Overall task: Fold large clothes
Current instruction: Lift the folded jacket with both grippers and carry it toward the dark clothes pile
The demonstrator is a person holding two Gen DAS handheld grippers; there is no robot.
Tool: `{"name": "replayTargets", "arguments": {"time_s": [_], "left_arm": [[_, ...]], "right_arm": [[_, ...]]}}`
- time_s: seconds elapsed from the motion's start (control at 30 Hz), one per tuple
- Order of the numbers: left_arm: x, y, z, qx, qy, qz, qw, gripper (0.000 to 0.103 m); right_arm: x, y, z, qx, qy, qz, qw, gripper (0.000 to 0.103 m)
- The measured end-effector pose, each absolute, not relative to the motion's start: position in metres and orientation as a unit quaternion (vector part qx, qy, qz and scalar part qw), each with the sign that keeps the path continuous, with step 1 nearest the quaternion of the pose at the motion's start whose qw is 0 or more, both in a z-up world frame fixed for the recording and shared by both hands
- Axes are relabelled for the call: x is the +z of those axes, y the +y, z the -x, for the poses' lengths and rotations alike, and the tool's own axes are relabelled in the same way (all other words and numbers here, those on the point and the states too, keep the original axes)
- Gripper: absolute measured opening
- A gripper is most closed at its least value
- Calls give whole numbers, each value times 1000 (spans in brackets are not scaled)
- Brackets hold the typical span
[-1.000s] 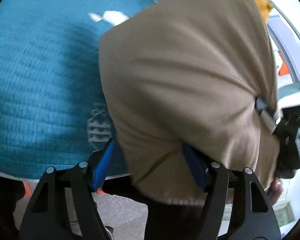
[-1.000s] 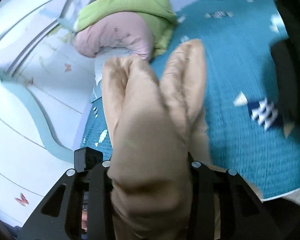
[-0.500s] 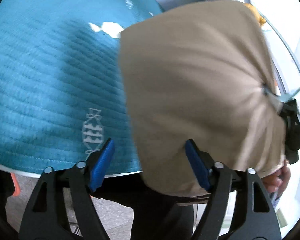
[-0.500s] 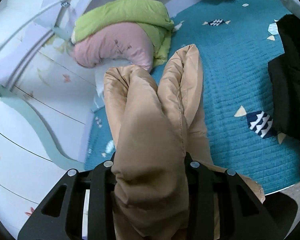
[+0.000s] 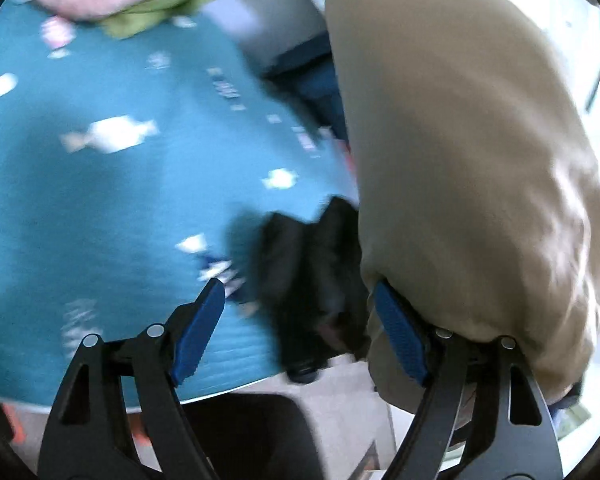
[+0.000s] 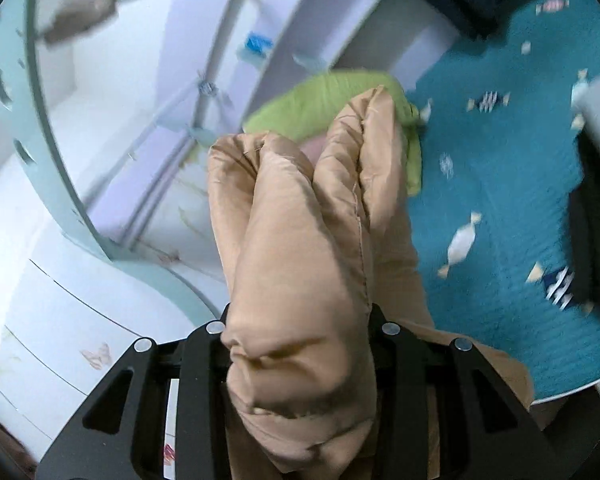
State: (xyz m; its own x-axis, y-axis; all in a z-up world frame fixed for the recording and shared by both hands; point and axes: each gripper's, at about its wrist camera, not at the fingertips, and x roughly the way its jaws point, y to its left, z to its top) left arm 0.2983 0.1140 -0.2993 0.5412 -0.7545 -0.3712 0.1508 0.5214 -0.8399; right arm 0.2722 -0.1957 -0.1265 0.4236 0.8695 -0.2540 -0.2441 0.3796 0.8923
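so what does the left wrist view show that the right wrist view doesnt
Only the left wrist view: the left gripper, jaws open with nothing between the blue pads, and a black garment lying on the blanket.

Only the right wrist view: the right gripper shut on a bunched fold of the jacket, and the white cabinet.

Both: the tan puffy jacket, the teal candy-print blanket, the green bedding.

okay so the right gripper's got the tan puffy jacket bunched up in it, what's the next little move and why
Probably bring the left gripper across onto the tan jacket and close on a free edge. Its jaws stand apart with nothing between them, the jacket draped only over the outside of one finger, while the right gripper clamps a thick bunch. A second grip would let the jacket be spread over the teal quilt.
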Motion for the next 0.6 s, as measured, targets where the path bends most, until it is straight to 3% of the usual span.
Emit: {"name": "replayTargets", "arguments": {"time_s": [0.33, 0.47, 0.6], "left_arm": [[-259, -28, -347, -370, 372, 351, 775, 78], [-257, -54, -359, -382, 371, 337, 776, 81], [-248, -66, -371, -380, 374, 317, 784, 82]], "right_arm": [[-73, -320, -271, 325, 326, -403, 791, 36], [-85, -362, -287, 353, 307, -439, 767, 36], [-135, -433, -317, 342, 304, -505, 732, 37]]}}
